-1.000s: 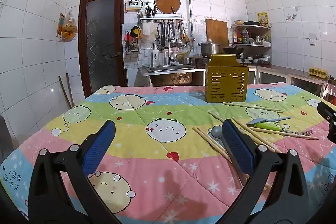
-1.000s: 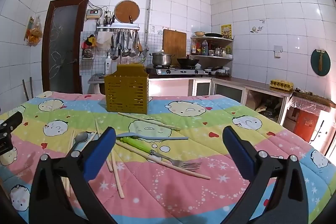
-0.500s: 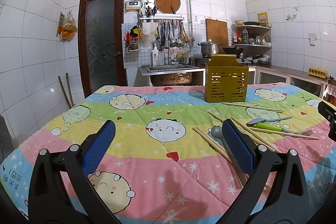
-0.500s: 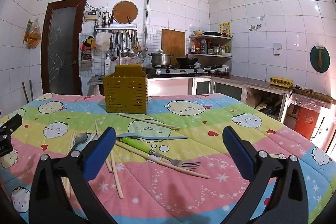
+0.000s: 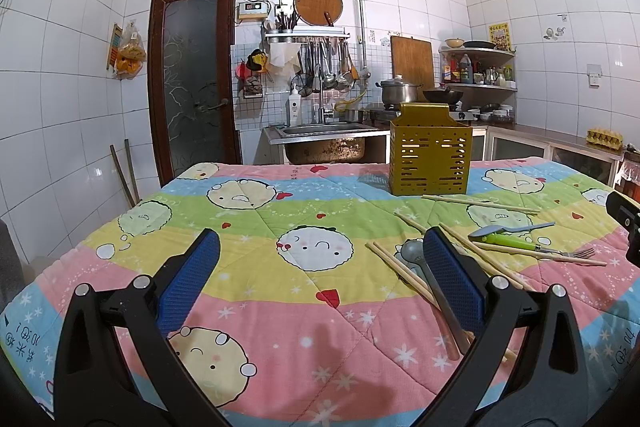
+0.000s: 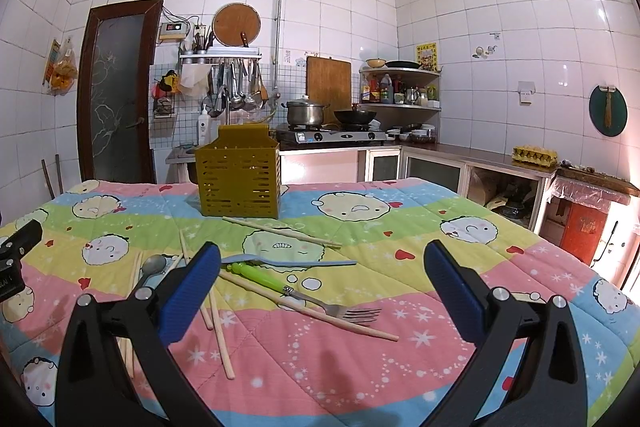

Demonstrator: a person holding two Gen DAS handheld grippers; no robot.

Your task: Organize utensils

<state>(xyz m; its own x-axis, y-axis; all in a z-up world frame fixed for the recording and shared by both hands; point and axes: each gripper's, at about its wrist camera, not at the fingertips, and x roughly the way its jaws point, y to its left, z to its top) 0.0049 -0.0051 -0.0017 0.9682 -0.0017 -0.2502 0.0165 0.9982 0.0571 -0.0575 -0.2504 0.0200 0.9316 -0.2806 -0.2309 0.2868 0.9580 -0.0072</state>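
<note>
A yellow slotted utensil holder point(image 5: 430, 160) point(image 6: 239, 183) stands upright at the far side of the quilt-covered table. In front of it lie several wooden chopsticks point(image 6: 280, 231) point(image 5: 404, 273), a blue spoon point(image 6: 280, 260) point(image 5: 510, 229), a green-handled fork point(image 6: 304, 293) point(image 5: 532, 245) and a grey metal spoon point(image 6: 152, 267) point(image 5: 414, 251). My left gripper point(image 5: 320, 267) is open and empty, just left of the utensils. My right gripper point(image 6: 320, 275) is open and empty, hovering over the fork and chopsticks.
The table wears a pastel striped quilt point(image 5: 280, 219) with cartoon faces. Behind it are a sink point(image 5: 324, 133), a stove with pots point(image 6: 332, 131), counters and a brown door point(image 5: 192, 79). The other gripper's body shows at each view's edge point(image 6: 16, 247).
The right wrist view has lifted slightly. The left gripper and the utensils have not moved.
</note>
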